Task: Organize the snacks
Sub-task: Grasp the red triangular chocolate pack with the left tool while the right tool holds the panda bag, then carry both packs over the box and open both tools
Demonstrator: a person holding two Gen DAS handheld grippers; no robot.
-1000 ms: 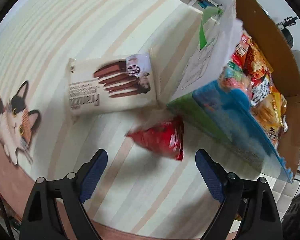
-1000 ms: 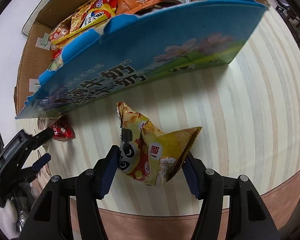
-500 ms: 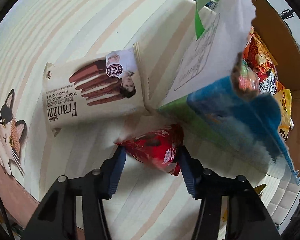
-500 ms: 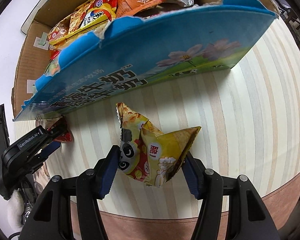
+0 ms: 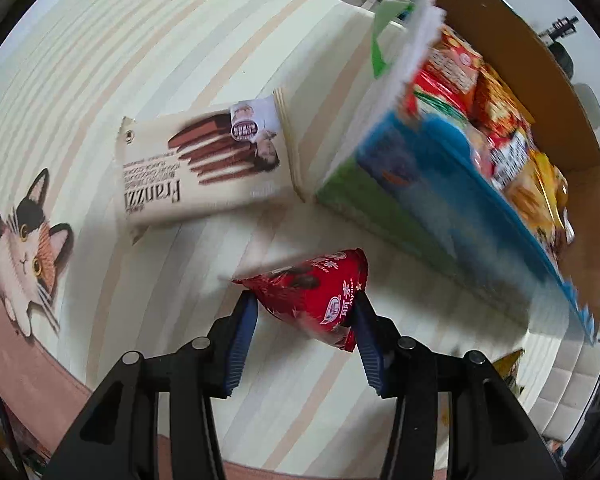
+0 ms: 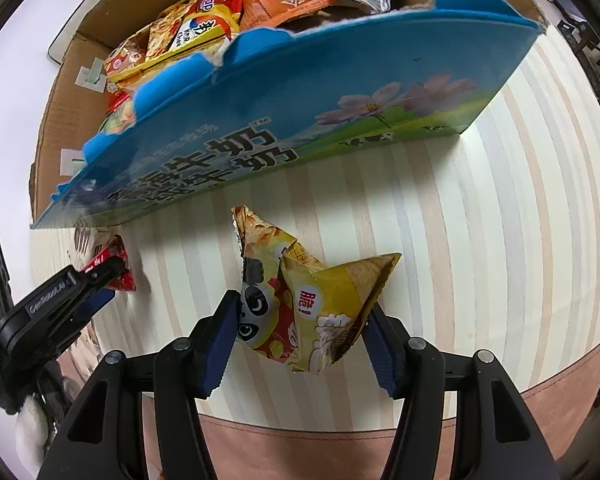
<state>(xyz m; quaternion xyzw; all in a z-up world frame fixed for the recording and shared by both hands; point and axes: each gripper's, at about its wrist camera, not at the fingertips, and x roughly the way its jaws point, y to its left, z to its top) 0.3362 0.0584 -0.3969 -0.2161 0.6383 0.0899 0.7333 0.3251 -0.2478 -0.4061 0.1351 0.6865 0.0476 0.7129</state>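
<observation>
My left gripper point(image 5: 305, 312) is shut on a red snack packet point(image 5: 316, 290) and holds it just above the striped tablecloth, in front of the blue carton. My right gripper point(image 6: 300, 320) is shut on a yellow panda snack bag point(image 6: 312, 300), held near the table's front edge. The open blue-and-brown carton point(image 6: 300, 120) holds several snack bags point(image 6: 204, 24); it also shows in the left wrist view point(image 5: 440, 200). A cream Franzzi cookie pack point(image 5: 204, 172) lies flat left of the carton. The left gripper with its red packet point(image 6: 112, 268) shows at the left of the right wrist view.
A cat picture point(image 5: 20, 236) is printed on the tablecloth at the left. The table's brown front edge point(image 6: 540, 400) runs close under both grippers. The carton's torn front wall point(image 6: 260, 56) stands between the grippers and the snacks inside.
My left gripper moved forward, closed on the red packet and lifted it slightly. My right gripper kept holding the yellow bag, nearly still.
</observation>
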